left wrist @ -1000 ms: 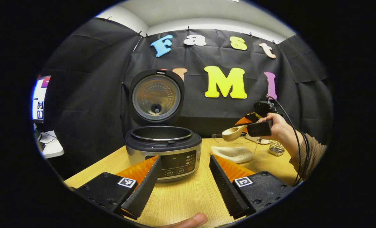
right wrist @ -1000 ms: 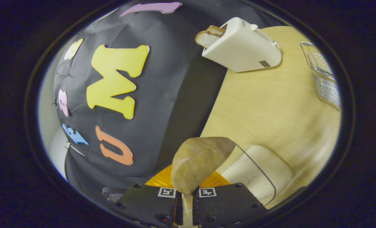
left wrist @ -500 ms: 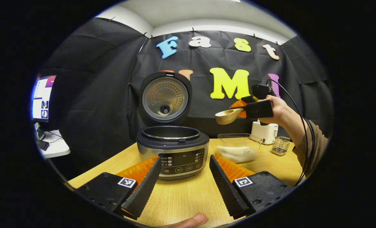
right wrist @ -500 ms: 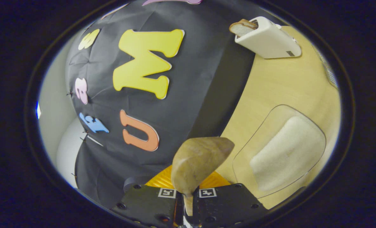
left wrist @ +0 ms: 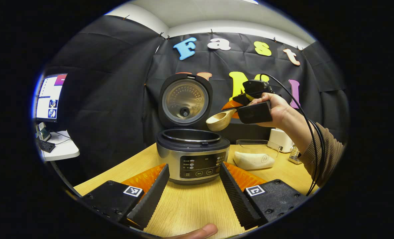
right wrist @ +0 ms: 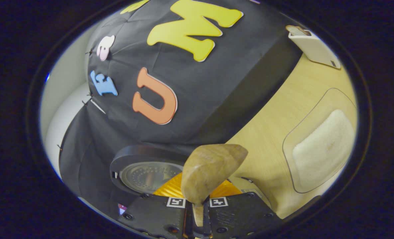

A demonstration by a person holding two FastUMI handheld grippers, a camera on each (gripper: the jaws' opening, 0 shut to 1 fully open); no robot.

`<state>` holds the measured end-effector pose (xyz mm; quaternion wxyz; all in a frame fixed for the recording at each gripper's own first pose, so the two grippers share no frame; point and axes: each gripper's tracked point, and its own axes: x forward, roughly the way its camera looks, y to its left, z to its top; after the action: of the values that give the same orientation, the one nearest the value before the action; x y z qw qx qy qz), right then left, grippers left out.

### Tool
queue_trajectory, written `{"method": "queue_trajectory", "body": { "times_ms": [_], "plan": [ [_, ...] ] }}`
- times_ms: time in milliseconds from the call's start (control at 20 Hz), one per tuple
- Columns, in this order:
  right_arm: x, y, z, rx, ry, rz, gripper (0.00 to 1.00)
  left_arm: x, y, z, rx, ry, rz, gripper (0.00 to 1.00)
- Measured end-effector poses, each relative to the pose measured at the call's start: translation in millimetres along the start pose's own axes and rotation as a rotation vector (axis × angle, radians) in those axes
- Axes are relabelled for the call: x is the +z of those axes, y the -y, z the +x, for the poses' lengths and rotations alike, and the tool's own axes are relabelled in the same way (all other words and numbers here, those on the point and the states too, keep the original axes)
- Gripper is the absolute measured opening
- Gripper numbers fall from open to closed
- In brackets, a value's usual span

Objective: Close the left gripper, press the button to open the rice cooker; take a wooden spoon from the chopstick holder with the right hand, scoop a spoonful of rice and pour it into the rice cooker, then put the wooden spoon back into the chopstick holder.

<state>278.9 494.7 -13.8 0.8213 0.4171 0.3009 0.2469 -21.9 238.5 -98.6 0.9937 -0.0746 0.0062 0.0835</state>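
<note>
Left gripper view first: rice cooker [left wrist: 193,154] sits on the bench [left wrist: 190,205] straight ahead, lid [left wrist: 185,101] flipped up and standing upright behind the open pot, control panel facing the camera. The left gripper [left wrist: 193,191] hangs low over the near edge of the bench with its two fingers spread wide and nothing between them, so it's not holding anything. Up and to the right, a hand [left wrist: 281,111] holds the right gripper [left wrist: 238,109], which has the wooden spoon [left wrist: 220,120] by the handle. The spoon's bowl sticks out sideways just above the right side of the cooker's rim, not touching it. Can't tell from here if there's rice in the spoon. Behind that, toward the bench's far right corner, there's a clear container [left wrist: 256,153] with a heap of rice in it, a white toaster [left wrist: 280,139] and the wire chopstick holder [left wrist: 295,154] mostly hidden by the sleeve. A monitor [left wrist: 50,97] sits off on a side table at the left.

Right gripper view: the whole scene is tilted. The right gripper [right wrist: 198,212] has its fingers pinched nearly together on the wooden spoon [right wrist: 210,172] handle, the back of the bowl right in front of the lens. The cooker lid [right wrist: 143,171] peeks out just behind the spoon at lower left. The clear container [right wrist: 321,144] of rice lies at the right on the bench [right wrist: 266,132], and the toaster [right wrist: 314,48] is at the top right against the wall.
</note>
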Motion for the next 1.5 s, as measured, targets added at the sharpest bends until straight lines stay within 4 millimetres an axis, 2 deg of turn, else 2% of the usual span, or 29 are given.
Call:
{"method": "queue_trajectory", "body": {
  "times_ms": [150,350,800,1400,1500],
  "plan": [
    [-27.5,-9.8,13.3,-0.026,-0.05,-0.106,0.11,-1.5,-8.0,1.2,0.009,-0.002,-0.022,0.97],
    [-41.0,-17.1,21.3,-0.052,-0.039,-0.261,0.11,-5.3,-12.0,2.8,0.016,-0.016,-0.023,0.97],
    [-49.2,-31.9,24.6,-0.138,0.056,-0.763,0.11,-14.5,-9.1,5.2,0.01,-0.031,-0.022,0.97],
    [-65.7,-51.7,19.6,-0.147,0.092,-1.175,0.11,-18.0,-8.7,2.7,0.007,-0.031,-0.032,0.97],
    [-68.8,-60.7,15.5,-0.146,0.118,-1.23,0.11,-21.4,-9.9,3.2,0.007,-0.036,-0.039,0.97]
  ]
}}
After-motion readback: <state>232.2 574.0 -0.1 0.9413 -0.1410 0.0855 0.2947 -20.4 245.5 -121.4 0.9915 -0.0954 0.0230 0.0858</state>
